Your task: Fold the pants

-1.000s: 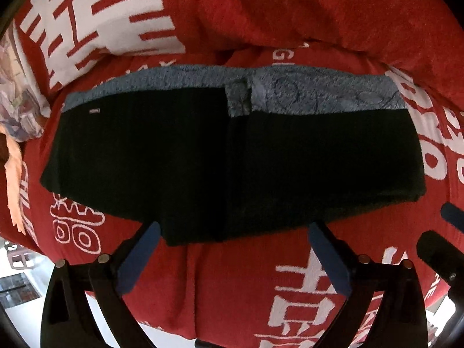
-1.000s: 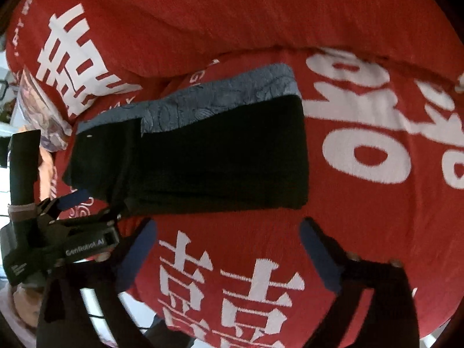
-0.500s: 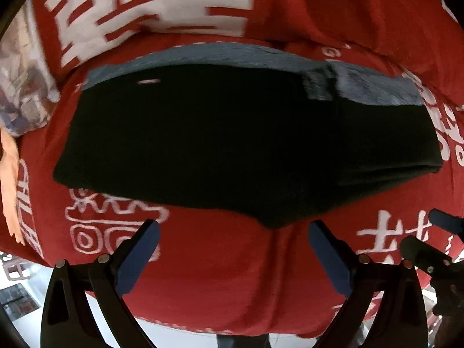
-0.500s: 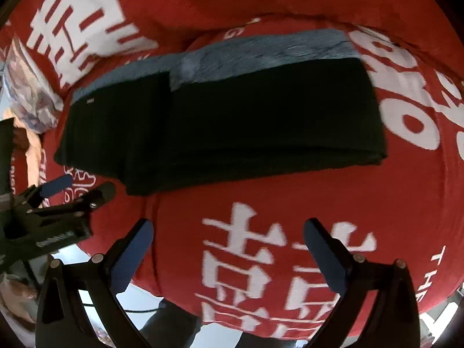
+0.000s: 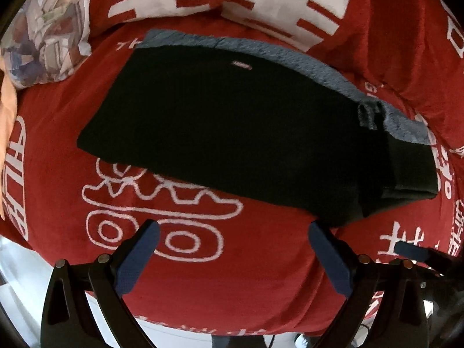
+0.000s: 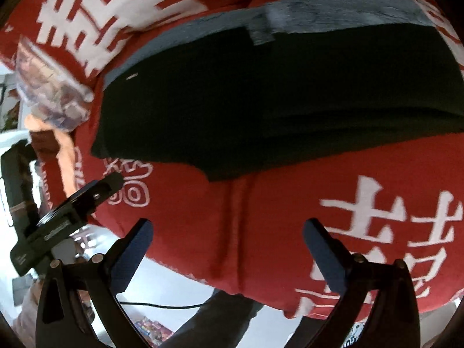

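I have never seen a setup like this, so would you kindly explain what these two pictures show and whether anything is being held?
Each picture comes from a fisheye camera on a handheld two-finger tool, looking forward along its fingers. One view is from the left tool, the other from the right tool; the dark prongs with blue pads at the bottom are the fingers. Both tools are open and hold nothing. Ahead lie black pants with a grey waistband, folded flat on a red blanket with white characters. A patterned pillow sits at the far left. In the right view, the left tool also shows at the left edge.
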Demonstrator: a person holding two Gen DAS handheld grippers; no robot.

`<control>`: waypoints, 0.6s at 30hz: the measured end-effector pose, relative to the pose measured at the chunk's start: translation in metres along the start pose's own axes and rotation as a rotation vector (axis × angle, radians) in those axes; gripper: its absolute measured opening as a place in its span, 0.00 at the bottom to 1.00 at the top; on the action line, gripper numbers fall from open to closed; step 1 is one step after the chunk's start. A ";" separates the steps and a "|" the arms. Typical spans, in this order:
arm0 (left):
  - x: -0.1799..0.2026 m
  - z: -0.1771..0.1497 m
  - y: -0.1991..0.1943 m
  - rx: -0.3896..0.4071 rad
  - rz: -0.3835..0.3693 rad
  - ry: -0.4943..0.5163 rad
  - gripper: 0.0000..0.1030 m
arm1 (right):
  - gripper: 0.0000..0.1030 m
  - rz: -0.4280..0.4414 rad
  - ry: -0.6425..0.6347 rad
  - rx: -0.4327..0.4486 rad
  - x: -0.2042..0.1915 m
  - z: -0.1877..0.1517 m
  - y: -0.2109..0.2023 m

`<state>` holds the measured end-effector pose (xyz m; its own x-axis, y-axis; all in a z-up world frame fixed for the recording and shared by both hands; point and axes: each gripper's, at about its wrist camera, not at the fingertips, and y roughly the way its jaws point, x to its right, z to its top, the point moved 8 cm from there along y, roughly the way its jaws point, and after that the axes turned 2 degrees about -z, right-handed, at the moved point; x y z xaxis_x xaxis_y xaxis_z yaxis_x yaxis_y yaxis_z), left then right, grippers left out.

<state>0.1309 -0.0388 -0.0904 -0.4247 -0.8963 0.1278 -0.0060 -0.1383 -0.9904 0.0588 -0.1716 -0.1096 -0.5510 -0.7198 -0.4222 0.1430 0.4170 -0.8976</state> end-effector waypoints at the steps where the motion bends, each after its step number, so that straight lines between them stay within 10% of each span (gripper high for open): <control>1: -0.005 -0.001 0.002 -0.014 0.002 -0.016 0.99 | 1.00 -0.006 -0.021 0.000 -0.006 0.001 0.002; 18: -0.036 0.002 0.015 -0.054 0.079 -0.123 0.99 | 1.00 -0.191 -0.093 -0.033 0.010 0.023 -0.007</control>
<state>0.1480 -0.0090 -0.1094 -0.3114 -0.9489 0.0516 -0.0271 -0.0454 -0.9986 0.0711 -0.1947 -0.1108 -0.4871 -0.8351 -0.2556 0.0151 0.2846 -0.9585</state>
